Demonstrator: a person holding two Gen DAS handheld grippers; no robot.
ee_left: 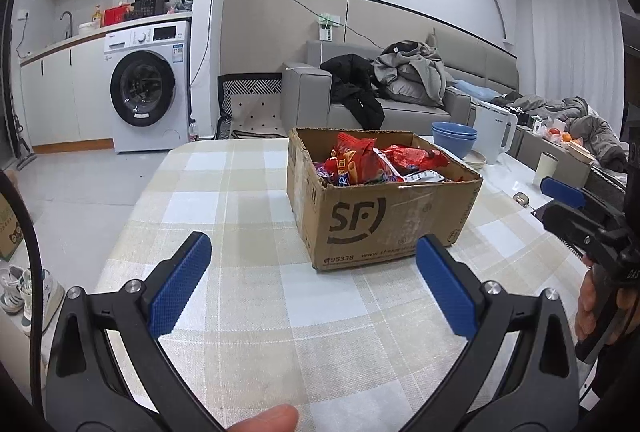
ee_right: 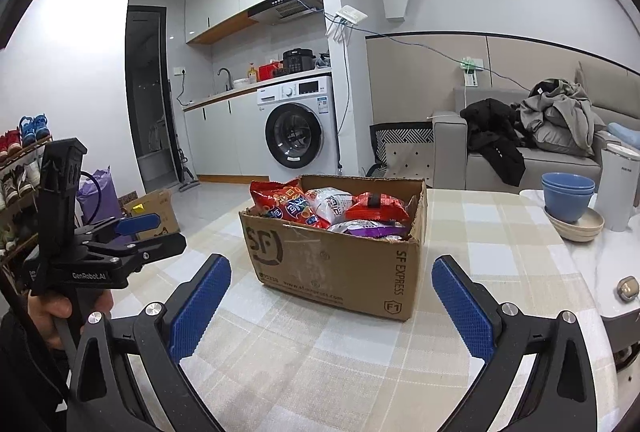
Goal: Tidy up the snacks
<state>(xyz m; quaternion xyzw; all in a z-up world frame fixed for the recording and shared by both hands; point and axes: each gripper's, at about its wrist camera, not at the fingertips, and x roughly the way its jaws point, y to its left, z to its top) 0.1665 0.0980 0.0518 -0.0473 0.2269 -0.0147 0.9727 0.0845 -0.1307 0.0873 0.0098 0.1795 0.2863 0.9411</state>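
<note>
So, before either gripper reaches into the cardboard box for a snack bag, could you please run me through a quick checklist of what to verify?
1. Left gripper open and empty: ok, jaws spread wide with nothing between them.
2. Right gripper open and empty: ok, likewise.
3. Cardboard box open on top: ok, no flaps cover the contents.
4. Snack bags reachable: ok, the red chip bag stands above the rim.
5. Box steady on the checked tablecloth: ok, it sits flat, away from the edges.
6. Spot for sorted snacks: cannot tell; nothing marks one, though bare cloth lies in front of the box.
</note>
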